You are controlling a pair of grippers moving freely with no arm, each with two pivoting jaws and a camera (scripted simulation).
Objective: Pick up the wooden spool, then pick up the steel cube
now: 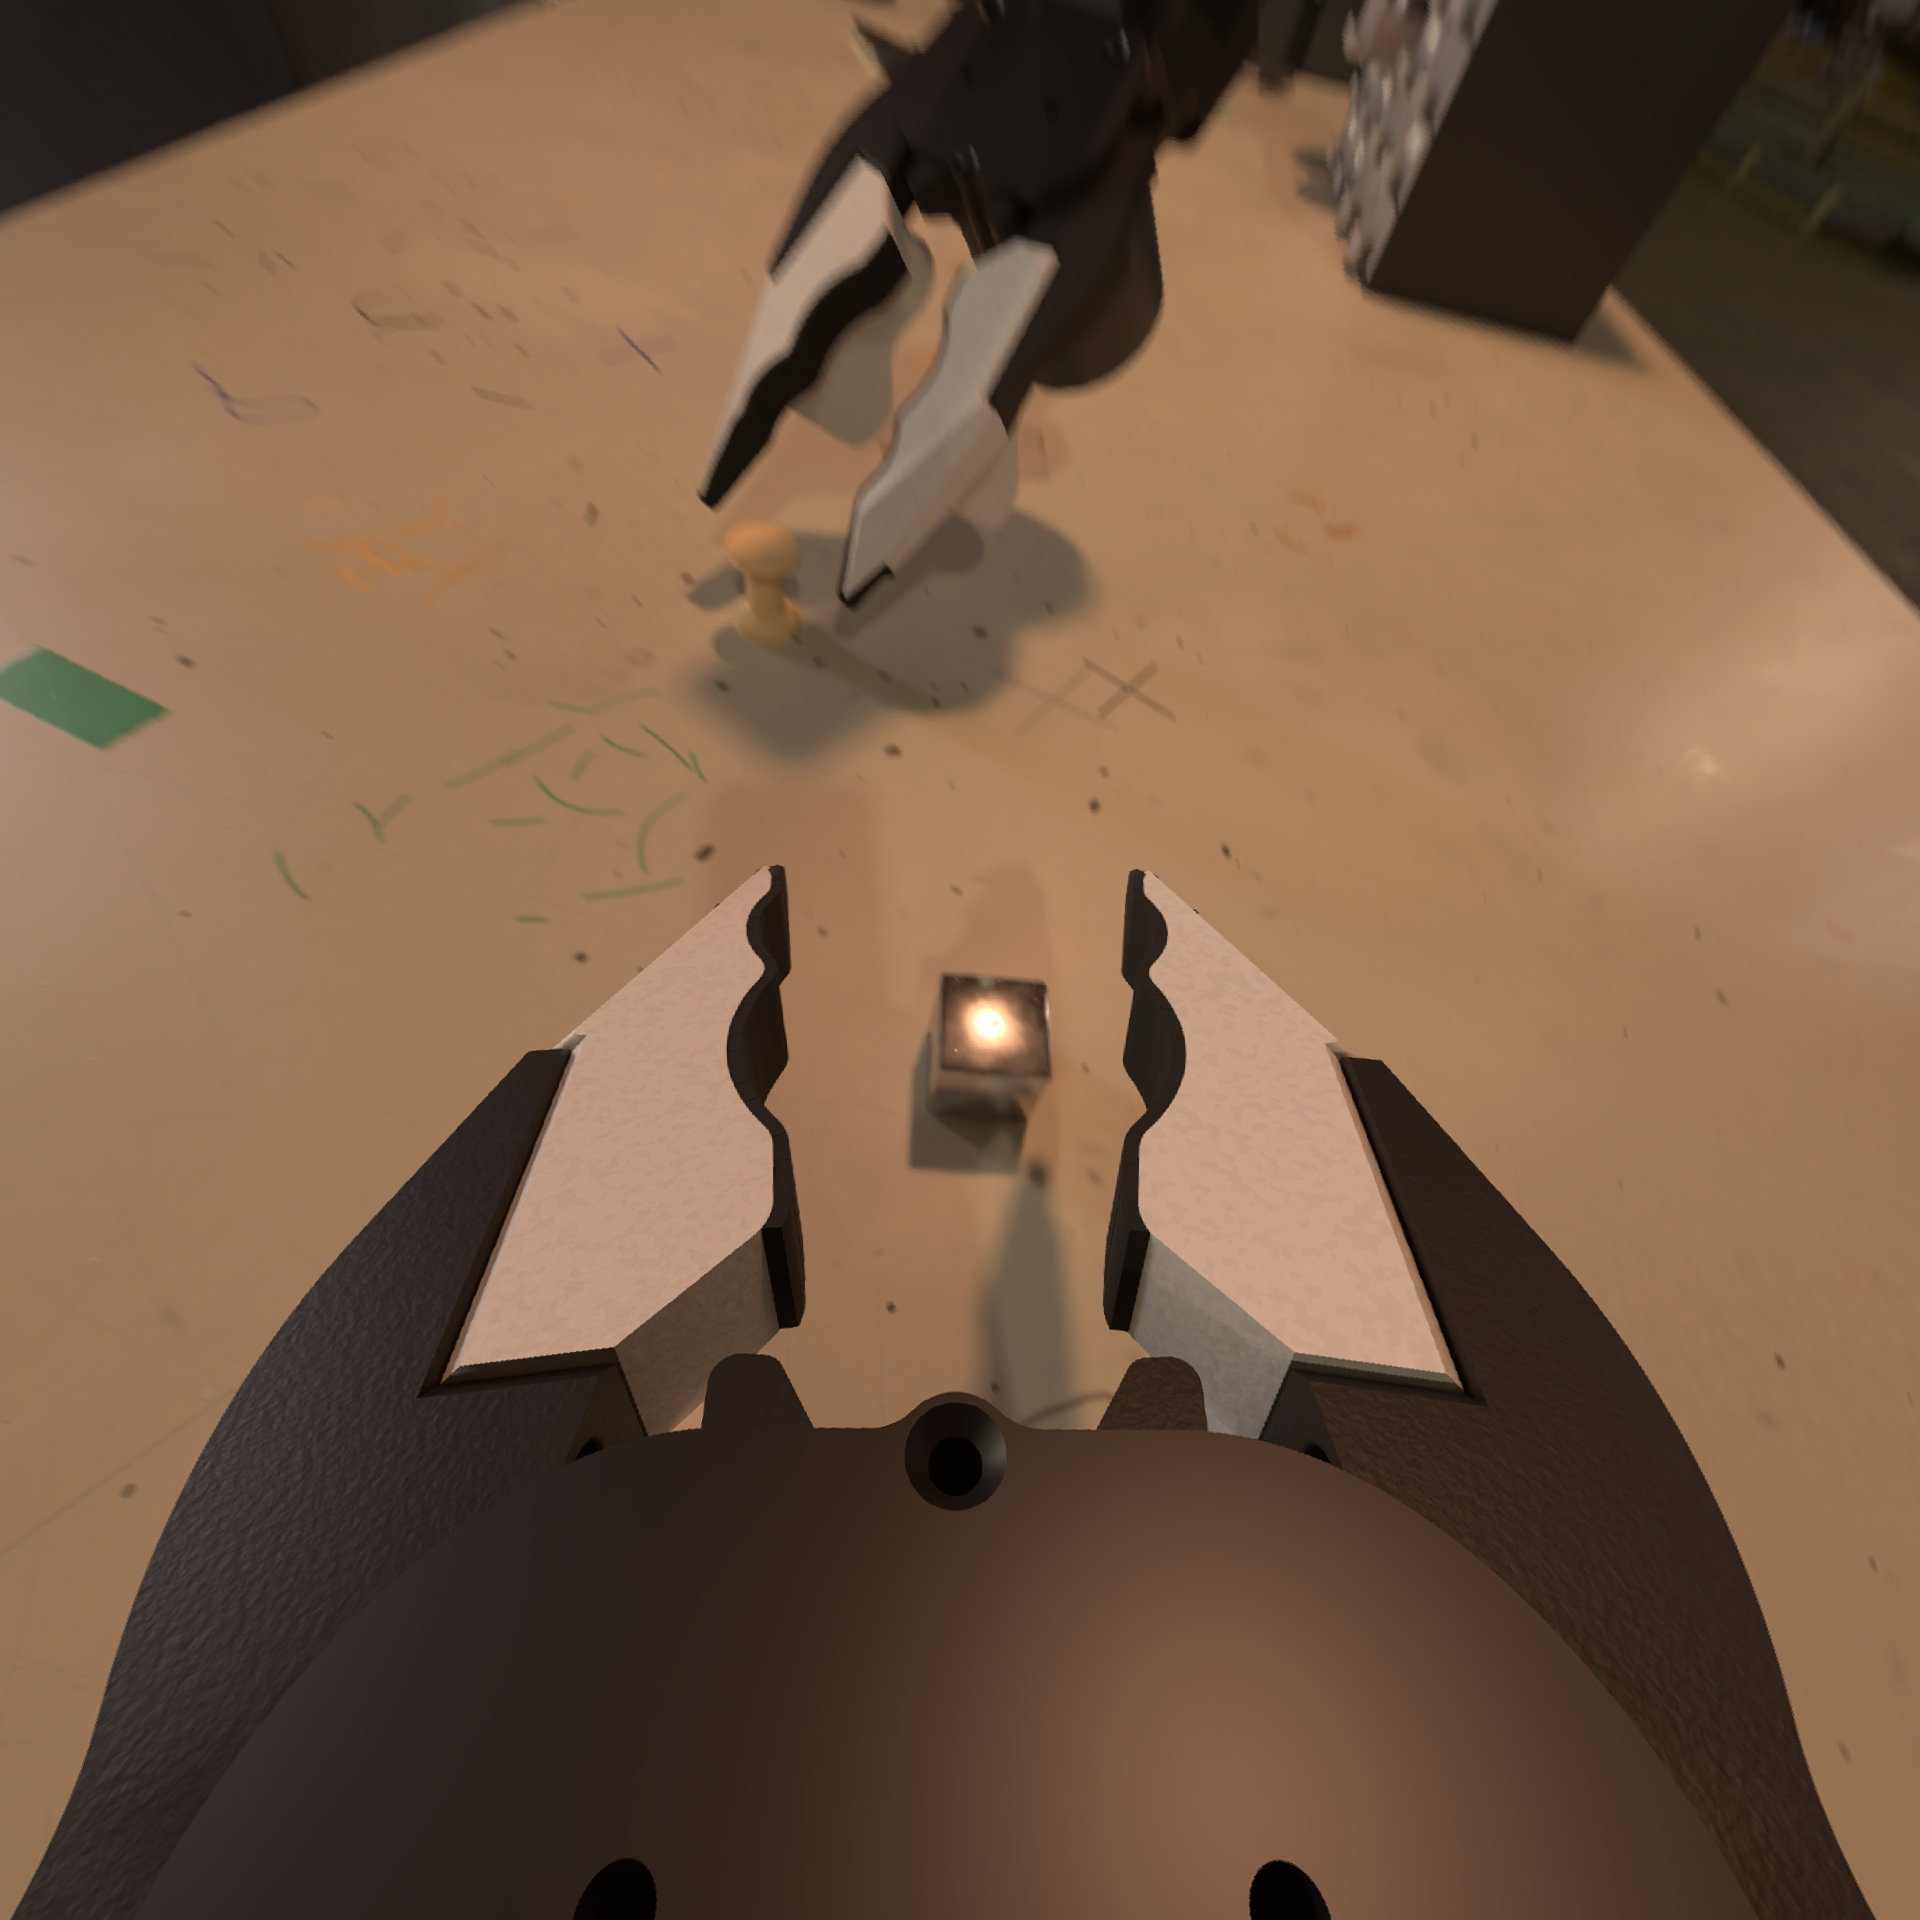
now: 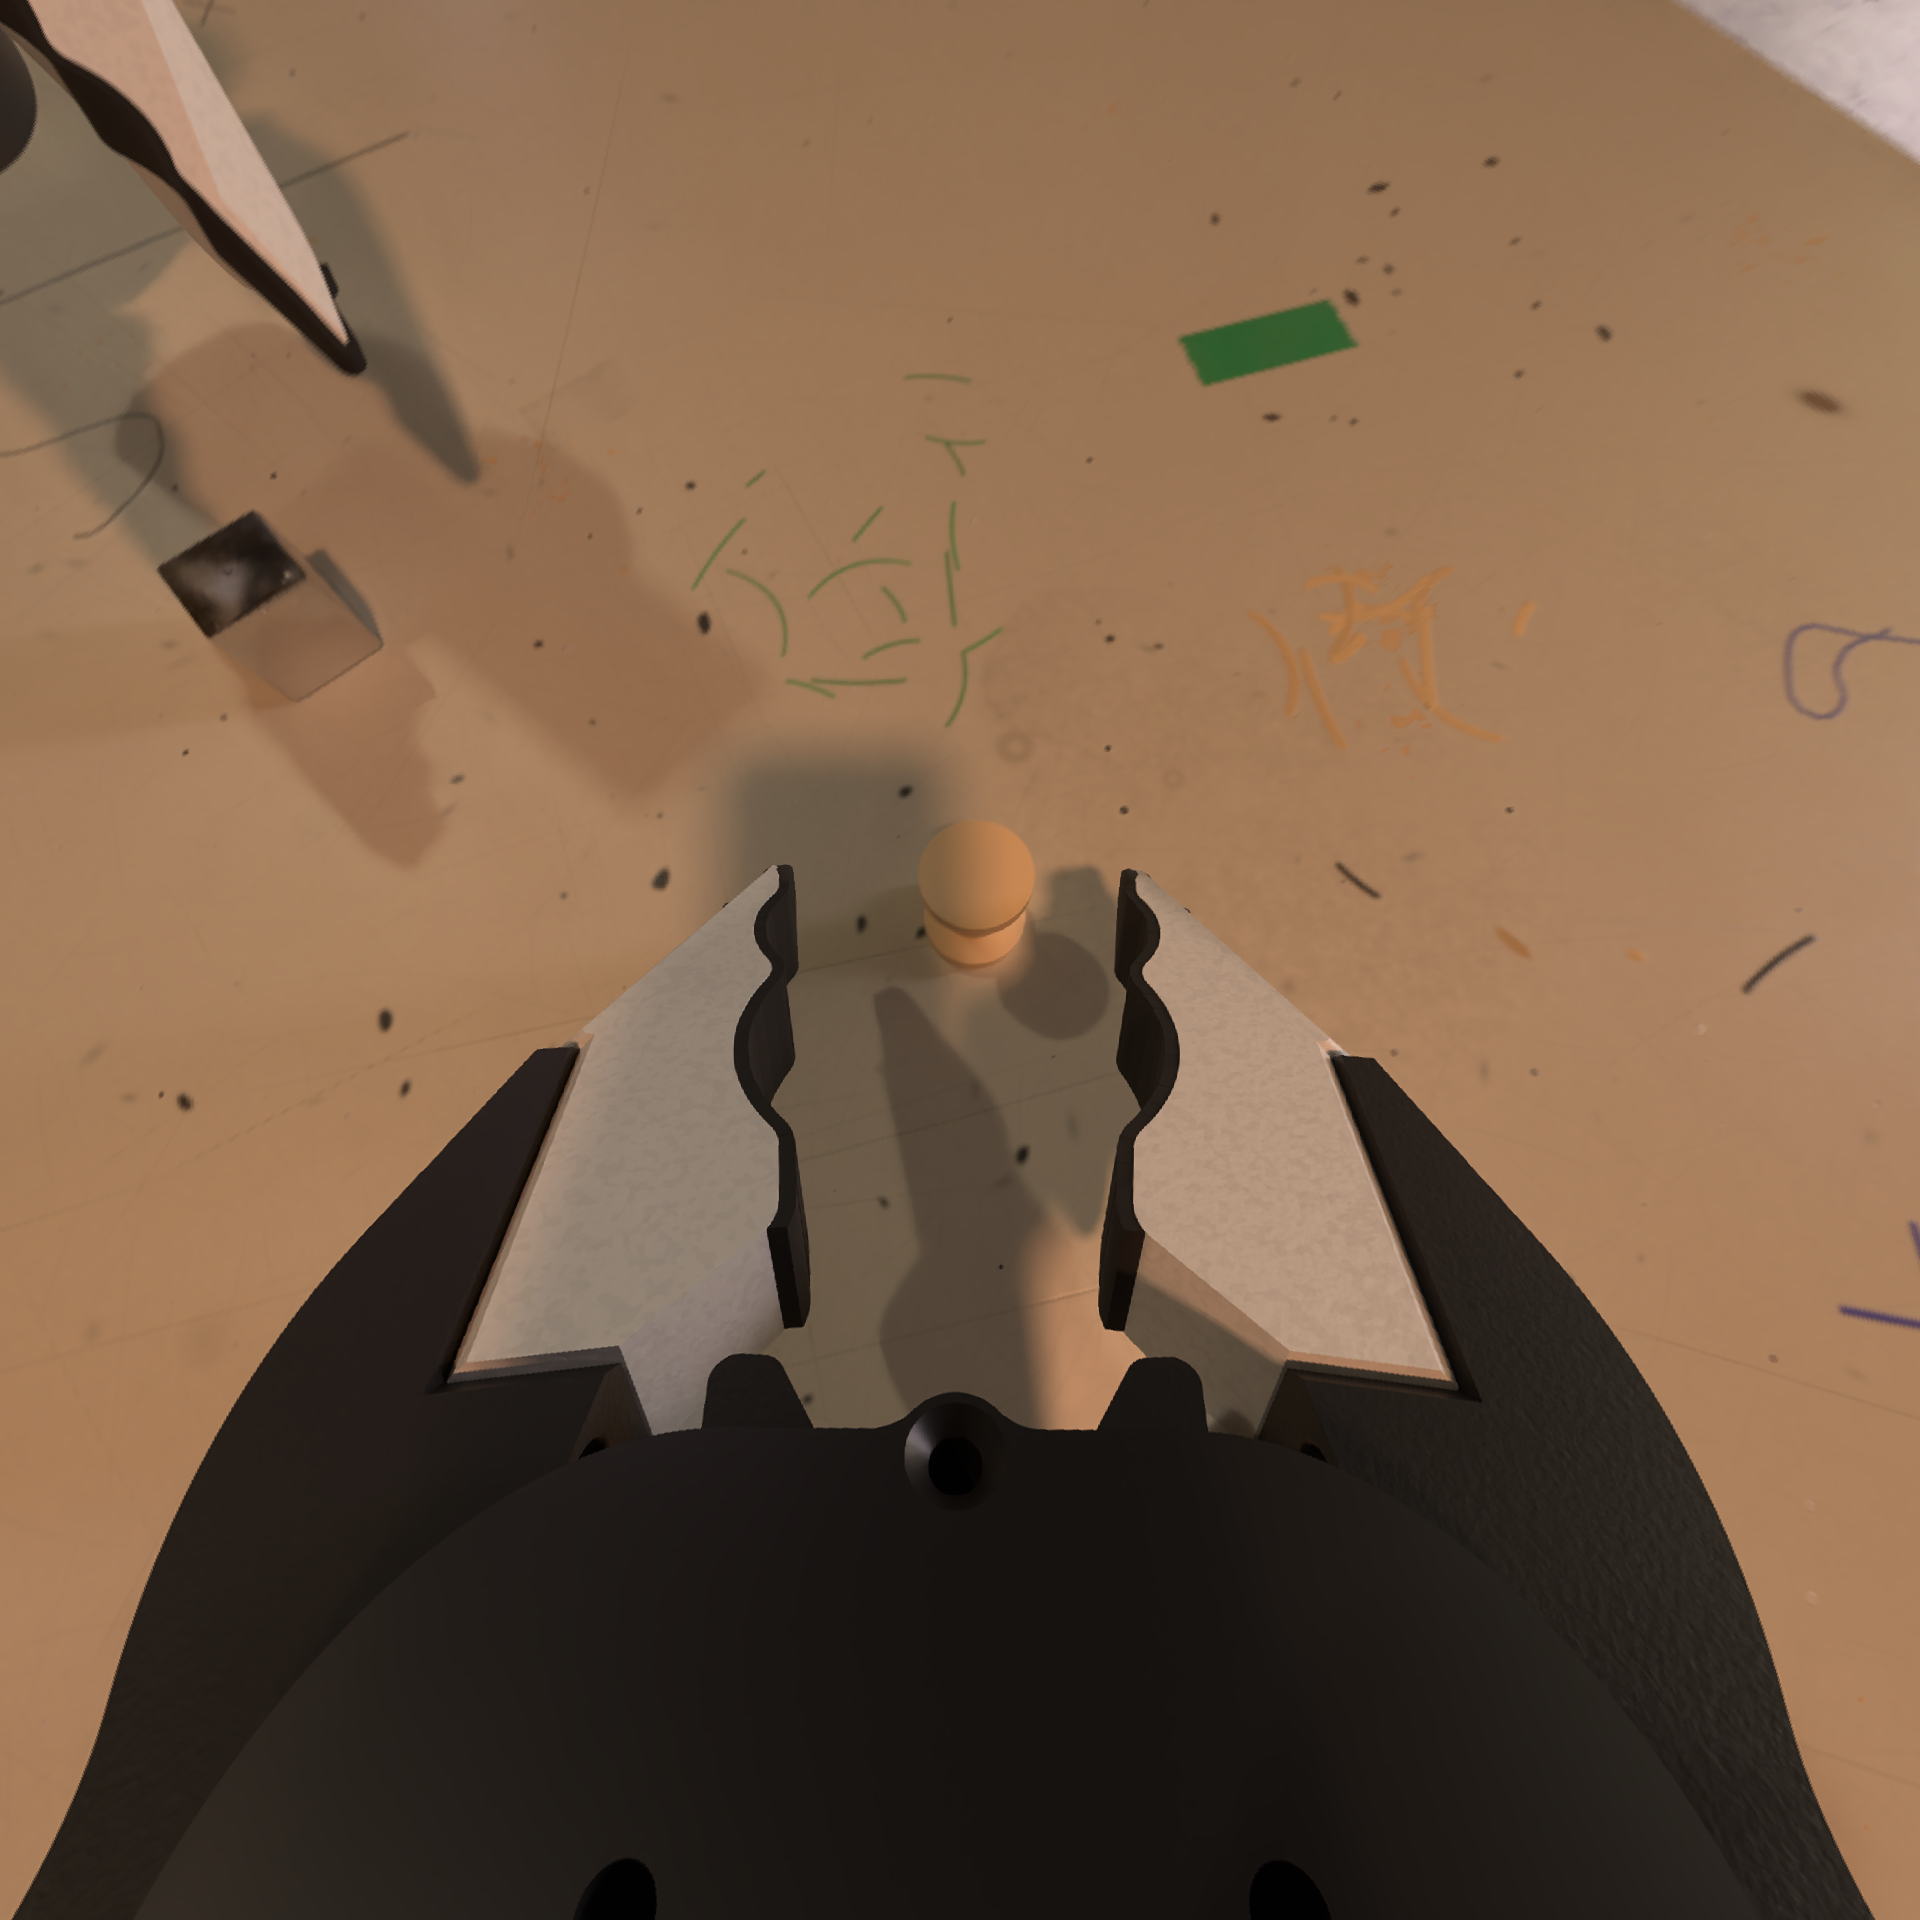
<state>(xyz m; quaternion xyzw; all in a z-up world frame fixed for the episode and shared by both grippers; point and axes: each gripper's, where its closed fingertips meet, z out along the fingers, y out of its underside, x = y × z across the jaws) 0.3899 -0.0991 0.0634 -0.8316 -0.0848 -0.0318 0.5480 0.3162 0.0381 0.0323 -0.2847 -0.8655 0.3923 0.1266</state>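
Observation:
A small wooden spool (image 2: pixel 975 896) stands upright on the tan table, also seen in the left wrist view (image 1: pixel 764 582). My right gripper (image 2: pixel 954 878) is open above it, the spool just past its fingertips and between their lines; it shows farther off in the left wrist view (image 1: pixel 784 551). A shiny steel cube (image 1: pixel 992 1044) rests on the table, also in the right wrist view (image 2: pixel 265 608). My left gripper (image 1: pixel 956 878) is open and empty above the cube, which lies between its fingers in the view. One left finger (image 2: pixel 239 208) shows in the right wrist view.
A dark box (image 1: pixel 1527 156) stands at the table's far right. A green tape patch (image 1: pixel 78 696) (image 2: pixel 1268 341) and pen scribbles (image 2: pixel 873 603) mark the table top (image 1: pixel 1455 831). The table's edge (image 2: pixel 1808 73) runs at the upper right.

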